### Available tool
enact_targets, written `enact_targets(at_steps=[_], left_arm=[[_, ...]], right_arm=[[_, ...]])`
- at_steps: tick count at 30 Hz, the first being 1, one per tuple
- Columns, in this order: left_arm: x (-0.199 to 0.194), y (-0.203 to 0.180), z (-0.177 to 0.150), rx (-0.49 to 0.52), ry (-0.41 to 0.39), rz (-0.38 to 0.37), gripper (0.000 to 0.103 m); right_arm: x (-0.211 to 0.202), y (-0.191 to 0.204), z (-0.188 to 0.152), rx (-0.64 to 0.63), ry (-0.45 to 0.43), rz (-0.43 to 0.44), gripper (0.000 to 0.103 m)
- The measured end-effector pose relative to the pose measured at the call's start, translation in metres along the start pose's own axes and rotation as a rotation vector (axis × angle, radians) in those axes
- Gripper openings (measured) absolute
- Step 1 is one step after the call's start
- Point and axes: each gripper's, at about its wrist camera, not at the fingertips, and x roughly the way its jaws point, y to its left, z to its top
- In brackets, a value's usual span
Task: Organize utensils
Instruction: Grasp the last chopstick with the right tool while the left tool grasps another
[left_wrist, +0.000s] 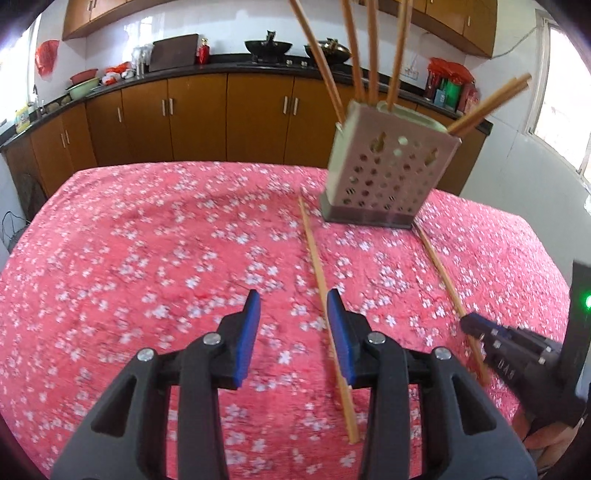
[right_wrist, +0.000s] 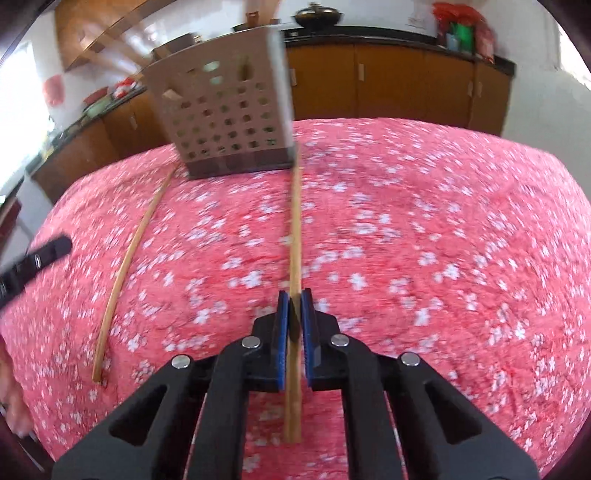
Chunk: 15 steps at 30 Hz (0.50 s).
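Observation:
A perforated beige utensil holder (left_wrist: 384, 177) stands on the pink floral tablecloth (left_wrist: 155, 240) with several wooden chopsticks (left_wrist: 369, 59) standing in it; it also shows in the right wrist view (right_wrist: 225, 122). Two chopsticks lie on the cloth. My left gripper (left_wrist: 293, 317) is open, and one loose chopstick (left_wrist: 317, 266) runs just by its right finger. My right gripper (right_wrist: 294, 314) is shut on the other chopstick (right_wrist: 295, 229), which points at the holder's base. In the left wrist view the right gripper (left_wrist: 476, 328) sits on that chopstick (left_wrist: 439, 266).
The second loose chopstick (right_wrist: 125, 266) lies left of the right gripper. The left gripper's finger (right_wrist: 48, 251) shows at the left edge. Brown kitchen cabinets (left_wrist: 207, 114) and a dark counter with woks (left_wrist: 267, 46) stand behind the table.

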Motion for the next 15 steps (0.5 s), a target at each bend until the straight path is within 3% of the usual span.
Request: enact_targets(at_steps=[6, 8, 10, 15], left_arm=[[0.022, -0.025, -0.008, 0.038, 0.046, -0.003, 0.036], [0.032, -0.031, -0.01, 0.051, 0.065, 0.016, 0.03], [0.042, -0.034, -0.011, 0.058, 0.085, 0.048, 0.017], [0.054, -0.014, -0.008, 0.032, 0.1, 0.098, 0.009]], right_arm=[[-0.003, -0.031, 0.003, 0.076, -0.003, -0.037, 0.008], [-0.006, -0.033, 0.002, 0.073, -0.004, -0.038, 0.008], [-0.006, -0.032, 0.001, 0.068, -0.005, -0.039, 0.008], [-0.009, -0.028, -0.001, 0.048, -0.007, -0.025, 0.008]])
